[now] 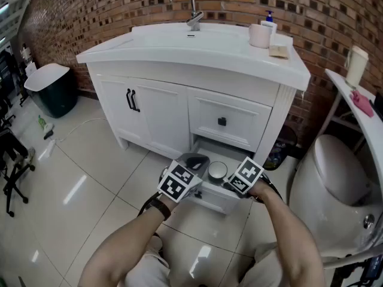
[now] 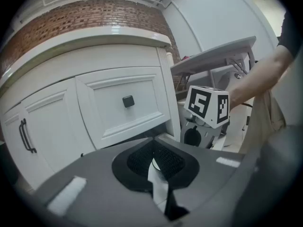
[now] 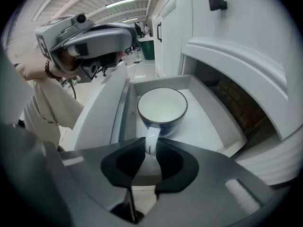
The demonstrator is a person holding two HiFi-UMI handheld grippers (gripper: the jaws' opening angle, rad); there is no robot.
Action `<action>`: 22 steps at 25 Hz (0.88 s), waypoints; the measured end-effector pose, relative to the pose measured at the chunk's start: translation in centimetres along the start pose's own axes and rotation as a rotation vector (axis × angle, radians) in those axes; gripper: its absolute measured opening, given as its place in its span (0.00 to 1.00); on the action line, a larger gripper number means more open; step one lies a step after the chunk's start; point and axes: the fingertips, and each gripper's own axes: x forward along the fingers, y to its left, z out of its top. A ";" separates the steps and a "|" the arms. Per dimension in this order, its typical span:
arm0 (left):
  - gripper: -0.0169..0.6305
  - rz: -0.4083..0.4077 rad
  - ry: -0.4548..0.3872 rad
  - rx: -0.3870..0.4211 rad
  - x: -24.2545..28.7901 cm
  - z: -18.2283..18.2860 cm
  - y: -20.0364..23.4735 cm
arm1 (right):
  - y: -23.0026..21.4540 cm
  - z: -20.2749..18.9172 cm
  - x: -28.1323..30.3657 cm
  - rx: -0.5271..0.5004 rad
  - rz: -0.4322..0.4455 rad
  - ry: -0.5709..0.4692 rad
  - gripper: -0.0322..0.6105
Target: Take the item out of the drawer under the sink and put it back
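The low drawer (image 1: pixel 210 198) under the sink stands pulled out. In it sits a cup (image 1: pixel 217 171), white inside and dark blue outside (image 3: pixel 162 107), its handle (image 3: pixel 151 143) turned toward me. My right gripper (image 3: pixel 150 150) is closed on that handle, with the cup's base resting on the drawer floor (image 3: pixel 206 124). In the head view the right gripper (image 1: pixel 230 182) is at the drawer's right front. My left gripper (image 1: pixel 194 164) is at the drawer's left front, and a thin white strip of the drawer front (image 2: pixel 157 178) shows pinched between its pads (image 2: pixel 165 162).
Above the open drawer is a shut drawer with a black knob (image 1: pixel 222 122). Cabinet doors with black handles (image 1: pixel 131 100) lie to the left. A toilet (image 1: pixel 335 172) stands close on the right, a dark bin (image 1: pixel 51 88) far left. A tap (image 1: pixel 190 8) and a mug (image 1: pixel 260 35) are on the counter.
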 end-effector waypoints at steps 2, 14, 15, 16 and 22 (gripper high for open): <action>0.05 -0.003 -0.010 -0.002 -0.1 0.4 -0.3 | -1.0 1.6 -1.2 0.026 -0.037 -0.111 0.16; 0.05 0.020 -0.142 -0.049 -1.7 4.4 -0.1 | -1.1 5.6 -10.6 0.090 -0.092 -0.592 0.15; 0.05 0.020 -0.166 -0.048 -2.0 5.1 -0.2 | -0.9 5.9 -11.9 0.084 -0.084 -0.640 0.15; 0.05 0.017 -0.183 -0.044 -2.3 5.7 -0.4 | -0.7 6.2 -13.3 0.075 -0.077 -0.685 0.15; 0.05 -0.014 -0.230 -0.088 -2.9 6.7 -1.1 | 0.4 7.1 -20.1 0.018 -0.068 -0.871 0.15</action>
